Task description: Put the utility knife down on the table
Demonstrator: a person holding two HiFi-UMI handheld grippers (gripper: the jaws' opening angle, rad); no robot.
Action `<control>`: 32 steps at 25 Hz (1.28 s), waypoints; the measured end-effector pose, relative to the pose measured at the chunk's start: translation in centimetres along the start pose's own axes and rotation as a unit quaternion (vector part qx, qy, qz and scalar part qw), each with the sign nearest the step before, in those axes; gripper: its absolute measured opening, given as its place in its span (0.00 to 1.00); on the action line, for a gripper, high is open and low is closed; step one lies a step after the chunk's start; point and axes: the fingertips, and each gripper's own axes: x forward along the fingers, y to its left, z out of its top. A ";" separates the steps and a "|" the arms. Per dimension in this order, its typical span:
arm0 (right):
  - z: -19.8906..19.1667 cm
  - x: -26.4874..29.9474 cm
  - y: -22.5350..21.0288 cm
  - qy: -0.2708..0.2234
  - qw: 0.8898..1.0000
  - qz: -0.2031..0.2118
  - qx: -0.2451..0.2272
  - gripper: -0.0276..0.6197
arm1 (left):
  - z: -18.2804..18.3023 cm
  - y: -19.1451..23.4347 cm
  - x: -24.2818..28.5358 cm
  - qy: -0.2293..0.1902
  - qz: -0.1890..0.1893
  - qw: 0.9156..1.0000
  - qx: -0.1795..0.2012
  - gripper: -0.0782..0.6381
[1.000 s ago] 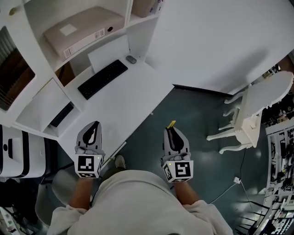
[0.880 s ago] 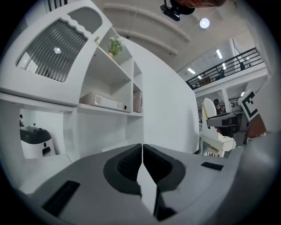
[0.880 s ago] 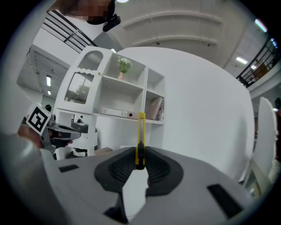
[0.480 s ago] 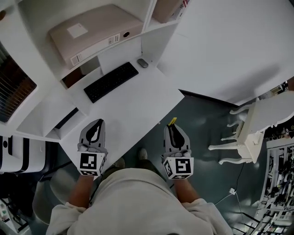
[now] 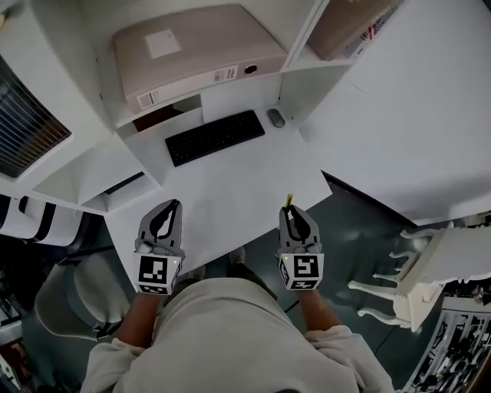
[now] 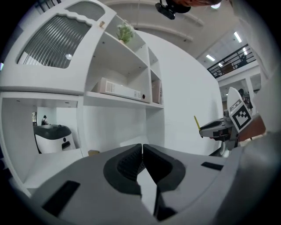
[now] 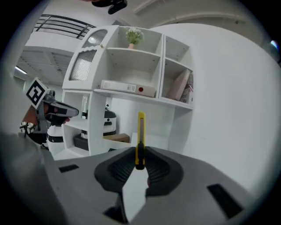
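L gripper (image 5: 176, 204): over the near-left part of the white desk top (image 5: 230, 192); grey jaws clenched pad to pad in the left gripper view (image 6: 142, 147), nothing btwn them.
Shelf above desk: flat beige box file w/ white label (image 5: 196, 46) lying on its side; brown cardboard box (image 5: 349, 23) in the next bay to the R.
Black keyboard (image 5: 215, 137): at the back of the desk, set at a slant; small grey mouse (image 5: 276, 117) just beside its R end.
R gripper (image 5: 291, 210): at the desk's near-R edge, jaws grasping the slim yellow utility knife (image 7: 140, 132).
Knife posn: clamped edge-on btwn the black ribbed pads of the R gripper (image 7: 139, 154), long end sticking out fwd toward the shelving; in head view its yellow tip (image 5: 288, 201) lies over the desk edge. Not on the desk top.
Far R: white carved chair (image 5: 430, 269) on the dark floor, well apart from the desk.
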 end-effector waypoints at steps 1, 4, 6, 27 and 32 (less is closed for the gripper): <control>-0.2 1.0 -0.3 0.004 1.000 0.012 -0.009 0.15 | 0.0 0.1 0.3 0.002 0.011 1.000 -0.003 0.12; -1.0 4.1 -0.8 0.015 0.998 0.050 -0.042 0.15 | -0.1 0.4 1.1 0.009 0.040 0.999 -0.009 0.12; -1.6 5.7 -0.9 0.023 0.995 0.074 -0.069 0.15 | -0.5 0.3 1.3 0.013 0.054 0.998 -0.011 0.12; -14.5 16.0 3.6 0.121 0.882 0.261 -0.372 0.15 | -2.2 1.2 0.7 0.037 0.113 0.993 -0.018 0.12; -17.0 17.3 4.7 0.131 0.850 0.296 -0.415 0.15 | -2.9 1.8 -0.1 0.046 0.129 0.990 -0.022 0.12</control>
